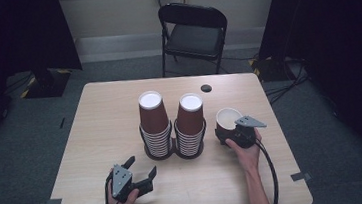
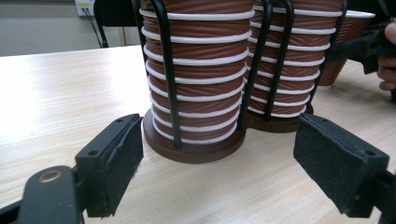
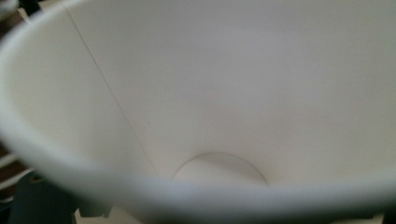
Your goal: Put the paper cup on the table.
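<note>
One paper cup tilted at the right gripper, rim toward eleven o'clock; whether pinched, impossible to tell. Left gripper spread wide, holding nothing, at seven o'clock from the cup stacks.

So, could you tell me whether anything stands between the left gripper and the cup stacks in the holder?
Nothing visible does. The left gripper faces the nearer cup stack across bare table, jaws open and empty.

Left tongs sit low near the front edge, jaws spread wide with nothing between them, hand wrapped around the back. Right tongs are further out, forearm stretched forward, jaws partly closed.
</note>
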Motion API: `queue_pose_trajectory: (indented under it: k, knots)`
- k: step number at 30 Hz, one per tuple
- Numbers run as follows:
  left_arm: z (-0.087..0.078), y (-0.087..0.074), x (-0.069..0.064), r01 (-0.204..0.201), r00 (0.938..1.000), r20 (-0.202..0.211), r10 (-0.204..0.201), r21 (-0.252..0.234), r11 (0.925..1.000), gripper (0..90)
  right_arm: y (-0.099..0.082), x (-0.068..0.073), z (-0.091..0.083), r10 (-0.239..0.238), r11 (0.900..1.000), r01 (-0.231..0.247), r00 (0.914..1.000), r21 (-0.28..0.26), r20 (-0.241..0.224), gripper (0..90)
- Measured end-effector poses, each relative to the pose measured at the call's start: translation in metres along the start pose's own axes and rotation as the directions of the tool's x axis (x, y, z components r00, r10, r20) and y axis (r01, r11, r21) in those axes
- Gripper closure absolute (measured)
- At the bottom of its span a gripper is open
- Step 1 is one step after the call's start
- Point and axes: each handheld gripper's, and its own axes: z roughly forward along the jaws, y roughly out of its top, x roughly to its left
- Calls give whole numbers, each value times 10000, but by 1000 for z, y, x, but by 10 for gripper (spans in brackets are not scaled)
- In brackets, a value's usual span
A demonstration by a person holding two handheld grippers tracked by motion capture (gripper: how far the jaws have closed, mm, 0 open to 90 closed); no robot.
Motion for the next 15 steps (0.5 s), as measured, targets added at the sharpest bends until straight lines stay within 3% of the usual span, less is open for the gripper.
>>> queue_pose_trajectory:
  k: [3, 6, 11, 13, 15]
  knots:
    - [0, 0, 0, 5, 10000, -41, -5, -5, 10000, 157, 0, 0, -1, -137, 9994, 131, 9997, 327, 195, 134]
    - [0, 0, 0, 19, 10000, -53, -19, -4, 10000, 157, -1, -1, -1, 37, 9984, -47, 9998, 557, 189, 134]
    - [0, 0, 0, 42, 9999, -140, -42, 20, 10000, 157, -1, 0, -4, 5, 9975, -18, 9998, 709, 185, 146]
    - [0, 0, 0, 59, 9999, -121, -59, -3, 10000, 157, 1, -2, -7, 282, 9970, -295, 9994, 716, 188, 146]
    - [0, 0, 0, 62, 9999, -116, -62, 12, 10000, 157, 1, -1, -7, 239, 9969, -253, 9995, 744, 200, 145]
